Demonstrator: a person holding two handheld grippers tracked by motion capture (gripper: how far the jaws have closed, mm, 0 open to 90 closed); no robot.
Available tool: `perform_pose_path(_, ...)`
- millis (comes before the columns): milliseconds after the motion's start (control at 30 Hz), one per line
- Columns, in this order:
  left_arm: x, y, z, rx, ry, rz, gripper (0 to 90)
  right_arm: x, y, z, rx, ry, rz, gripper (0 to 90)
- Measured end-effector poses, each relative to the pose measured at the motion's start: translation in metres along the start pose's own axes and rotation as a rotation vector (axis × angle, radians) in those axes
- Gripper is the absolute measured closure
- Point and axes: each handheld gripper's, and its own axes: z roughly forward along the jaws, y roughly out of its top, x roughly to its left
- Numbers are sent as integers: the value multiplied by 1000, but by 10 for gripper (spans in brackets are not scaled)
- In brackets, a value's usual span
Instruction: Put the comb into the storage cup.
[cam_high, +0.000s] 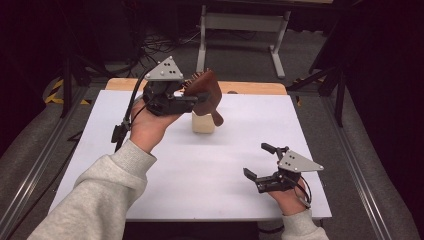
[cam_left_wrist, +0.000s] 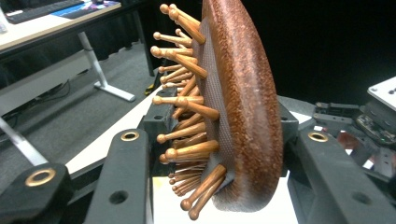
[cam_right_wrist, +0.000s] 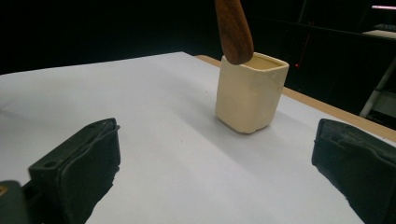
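Left gripper (cam_high: 197, 100) fingers clamp brown wooden paddle hairbrush (cam_left_wrist: 243, 102), handle tip above cream square ceramic cup (cam_right_wrist: 250, 91); insertion likely left. Right gripper (cam_high: 254, 176) fingers spread, empty.

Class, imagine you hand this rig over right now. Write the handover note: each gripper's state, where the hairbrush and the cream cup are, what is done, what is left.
Left gripper: shut on the wooden hairbrush, gripping its head, held above the table, handle pointing down.
Right gripper: open, holding nothing, low at the near right of the white table.
Cream cup: upright mid-table; handle tip hangs at its rim in the right gripper view.
Done: brush picked up and brought over the cup.
Left, probably: lower the handle into the cup and release.
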Motion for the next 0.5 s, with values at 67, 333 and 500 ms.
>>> perform_pose_path(67, 2, 1, 1, 0, 12, -1, 570, 0, -1, 0, -2, 4, 3, 19)
perform_pose_path(333, 11, 6, 5, -5, 48, -10, 570, -1, -1, 2, -2, 9, 3, 19)
perform_pose_path(500, 14, 9, 6, -12, 76, -18, 567, -1, -2, 2, 0, 10, 8, 19)
